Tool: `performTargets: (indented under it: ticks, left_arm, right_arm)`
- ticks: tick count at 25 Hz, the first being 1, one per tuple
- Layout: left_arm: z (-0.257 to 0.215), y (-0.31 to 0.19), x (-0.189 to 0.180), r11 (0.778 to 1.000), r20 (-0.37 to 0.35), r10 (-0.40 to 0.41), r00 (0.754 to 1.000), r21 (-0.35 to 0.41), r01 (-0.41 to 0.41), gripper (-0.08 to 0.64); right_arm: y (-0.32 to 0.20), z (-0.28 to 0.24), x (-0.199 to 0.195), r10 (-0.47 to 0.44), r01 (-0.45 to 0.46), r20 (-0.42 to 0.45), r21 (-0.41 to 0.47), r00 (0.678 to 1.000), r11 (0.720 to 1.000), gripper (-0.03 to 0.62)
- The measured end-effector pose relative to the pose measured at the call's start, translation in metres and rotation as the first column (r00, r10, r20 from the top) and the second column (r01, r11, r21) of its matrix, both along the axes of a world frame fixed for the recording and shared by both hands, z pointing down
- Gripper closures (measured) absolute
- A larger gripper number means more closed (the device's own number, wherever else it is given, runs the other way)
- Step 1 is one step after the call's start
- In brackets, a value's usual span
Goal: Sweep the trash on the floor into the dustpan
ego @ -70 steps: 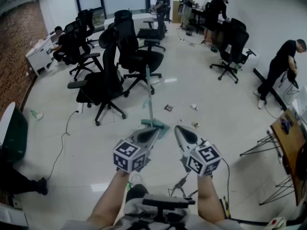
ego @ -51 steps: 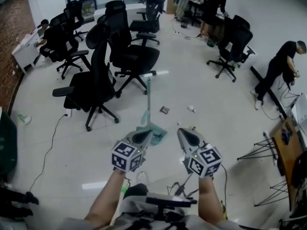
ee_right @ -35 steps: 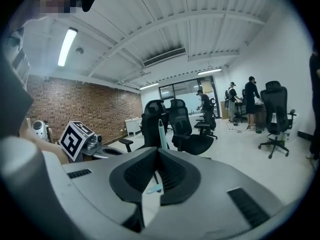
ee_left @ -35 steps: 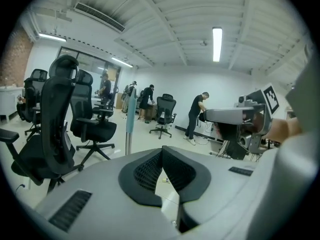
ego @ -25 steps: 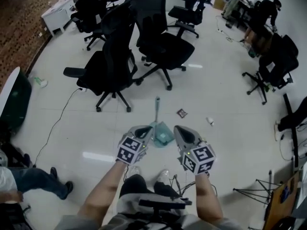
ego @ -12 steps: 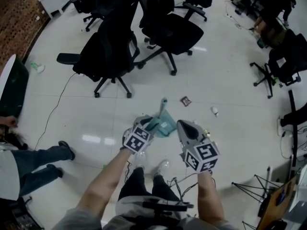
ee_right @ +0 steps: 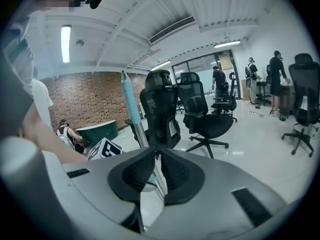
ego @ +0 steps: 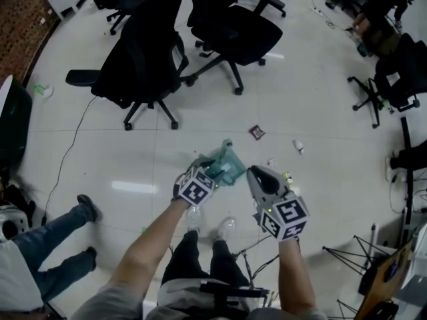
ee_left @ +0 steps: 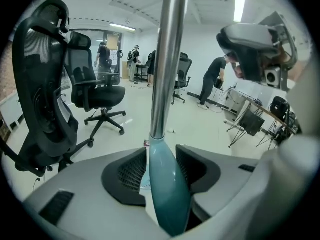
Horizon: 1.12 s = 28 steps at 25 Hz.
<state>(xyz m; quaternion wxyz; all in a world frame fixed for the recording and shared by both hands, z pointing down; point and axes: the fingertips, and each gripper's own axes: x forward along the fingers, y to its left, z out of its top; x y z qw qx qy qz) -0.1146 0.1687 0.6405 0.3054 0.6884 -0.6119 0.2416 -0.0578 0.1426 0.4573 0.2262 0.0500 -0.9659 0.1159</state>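
Observation:
A teal dustpan (ego: 230, 170) with an upright metal handle stands on the white floor in front of me. My left gripper (ego: 208, 170) is at that handle. In the left gripper view the handle's teal sleeve (ee_left: 167, 189) and steel pole (ee_left: 167, 59) run between the jaws of the left gripper (ee_left: 161, 149), which have just been opening; the pads stand off it. My right gripper (ego: 256, 176) hangs just right of the pan, its jaws (ee_right: 157, 151) just parted by a slit with nothing in it. A dark wrapper (ego: 256, 132) and a small white scrap (ego: 298, 146) lie beyond the pan.
Black office chairs (ego: 143, 65) (ego: 233, 32) stand beyond the dustpan. A cable (ego: 73, 152) trails across the floor at left. A person's legs (ego: 60, 235) reach in at lower left. More chairs and a metal stand (ego: 347, 252) are at the right.
My left gripper has dropped down onto the dustpan's handle and its jaws have opened round it. The right gripper has sunk a little beside the pan.

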Motion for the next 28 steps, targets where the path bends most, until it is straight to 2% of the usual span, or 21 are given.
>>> performTargets:
  ticks: [3, 8, 12, 16, 23, 28]
  left_arm:
    - [0.005, -0.002, -0.001, 1.000, -0.008, -0.005, 1.000, -0.010, 0.005, 0.386]
    - [0.003, -0.005, -0.006, 0.997, -0.019, -0.070, 0.997, 0.016, 0.071, 0.418]
    - [0.002, -0.002, -0.008, 0.998, 0.016, -0.055, 0.998, 0.006, 0.055, 0.422]
    - [0.001, -0.002, -0.012, 0.998, 0.049, -0.055, 0.997, -0.026, 0.056, 0.422]
    - [0.001, -0.009, -0.014, 0.996, 0.021, -0.062, 0.998, -0.055, 0.063, 0.436]
    - [-0.001, -0.009, -0.011, 0.996, 0.017, -0.049, 0.999, -0.071, 0.050, 0.439]
  right_arm:
    - [-0.001, 0.003, -0.009, -0.017, 0.017, -0.002, 0.003, 1.000, 1.000, 0.555]
    - [0.005, 0.005, -0.022, -0.058, 0.058, -0.008, 0.004, 0.998, 0.998, 0.555]
    - [0.012, 0.005, -0.028, -0.093, 0.093, -0.013, 0.009, 0.996, 0.996, 0.537]
    - [0.011, 0.005, -0.029, -0.089, 0.089, -0.017, 0.009, 0.996, 0.996, 0.536]
    - [0.012, 0.001, -0.037, -0.119, 0.119, -0.001, 0.003, 0.993, 0.993, 0.536]
    - [0.013, -0.003, -0.059, -0.204, 0.204, 0.022, 0.005, 0.979, 0.979, 0.430]
